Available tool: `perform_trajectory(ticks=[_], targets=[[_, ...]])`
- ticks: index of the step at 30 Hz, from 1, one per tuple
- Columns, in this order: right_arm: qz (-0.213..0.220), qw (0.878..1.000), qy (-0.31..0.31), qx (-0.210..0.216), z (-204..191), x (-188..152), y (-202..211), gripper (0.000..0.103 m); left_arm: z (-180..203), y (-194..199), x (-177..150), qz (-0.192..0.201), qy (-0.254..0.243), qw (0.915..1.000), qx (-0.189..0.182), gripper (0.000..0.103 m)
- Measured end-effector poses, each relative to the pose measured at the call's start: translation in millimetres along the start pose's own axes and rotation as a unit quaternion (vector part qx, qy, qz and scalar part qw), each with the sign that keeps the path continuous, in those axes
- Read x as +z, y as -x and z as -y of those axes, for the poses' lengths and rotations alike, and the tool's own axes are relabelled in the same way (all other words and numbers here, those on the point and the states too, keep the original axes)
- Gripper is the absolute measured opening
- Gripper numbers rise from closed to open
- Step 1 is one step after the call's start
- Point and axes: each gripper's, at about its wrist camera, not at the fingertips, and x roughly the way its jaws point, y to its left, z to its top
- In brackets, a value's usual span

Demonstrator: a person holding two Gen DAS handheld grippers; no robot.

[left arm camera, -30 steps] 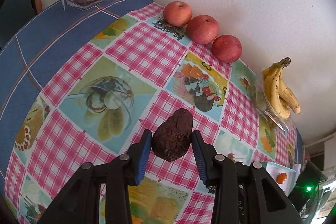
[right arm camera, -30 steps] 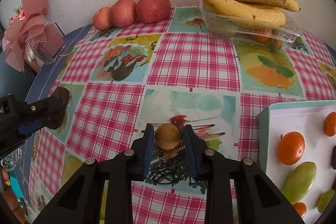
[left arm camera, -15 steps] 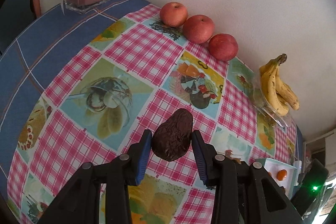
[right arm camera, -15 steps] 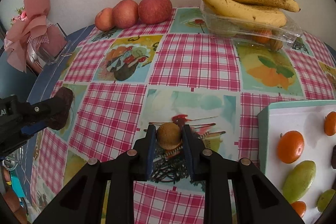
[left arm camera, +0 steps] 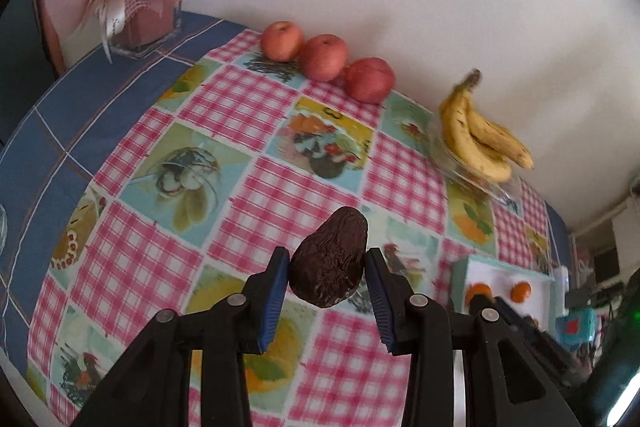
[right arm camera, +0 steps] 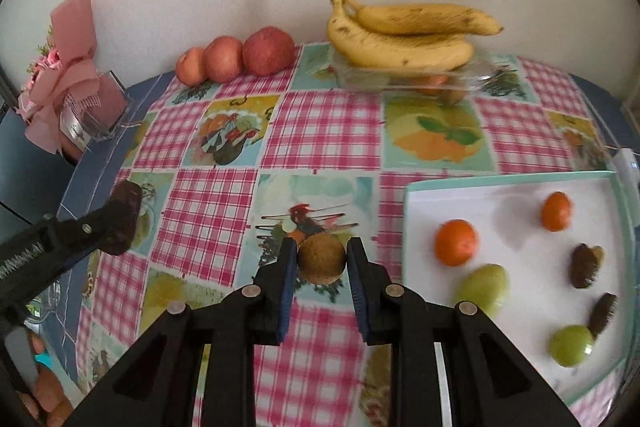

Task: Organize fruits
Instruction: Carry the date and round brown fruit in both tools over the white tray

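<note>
Avocado (left arm camera: 329, 263): a dark, wrinkled avocado, held off the tablecloth (left arm camera: 256, 195); its long axis ran up and away from the gripper, narrow end tipped toward the far edge by the wall, broad end nearest the camera.
Left gripper (left arm camera: 326, 289): clenched on the avocado, a blue pad pressed on each flank; it pointed steeply down over the middle of the table. In the right wrist view the left gripper (right arm camera: 120, 223) reached in from the table's left edge, the avocado (right arm camera: 127, 195) showing beyond its fingers.
Kiwi (right arm camera: 322, 258): a round brown fruit, kiwi-like, with no clear long axis, held clear of the cloth near the tray's left edge.
Right gripper (right arm camera: 322, 267): grasping the kiwi between both pads, tilted steeply down.
Tray (right arm camera: 408, 219): white with a teal rim, at the table's right side; it carried two tangerines, green fruits and dark pieces.
Apples (right arm camera: 236, 57): three in a row along the far edge, against the wall.
Bananas (right arm camera: 404, 35): a bunch lying across a clear plastic container (right arm camera: 476, 75) at the far edge, stem end pointing up and left.
Person's hand (right arm camera: 48, 391): partly visible at the lower left, behind the left gripper's handle.
</note>
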Motion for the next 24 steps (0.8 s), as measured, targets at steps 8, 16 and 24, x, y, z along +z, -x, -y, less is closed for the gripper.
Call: perform_trajectory(ticks=[8, 16, 24], targets=[[0.020, 1.000, -0.020, 0.003, 20.9, -23.2, 46.6, 0.027, 28.0, 19.4, -27.8, 0.005, -0.036, 0.9991, -0.020, 0.041], [0.033, 0.999, -0.031, 0.000, 40.3, -47.3, 75.5, 0.027, 48.8, 33.3, -55.4, 0.010, -0.071, 0.9972, -0.021, 0.041], [0.043, 0.998, -0.045, -0.006, 61.2, -65.1, 92.9, 0.027, 79.0, 37.2, -77.1, 0.007, -0.110, 0.9935, -0.030, 0.041]])
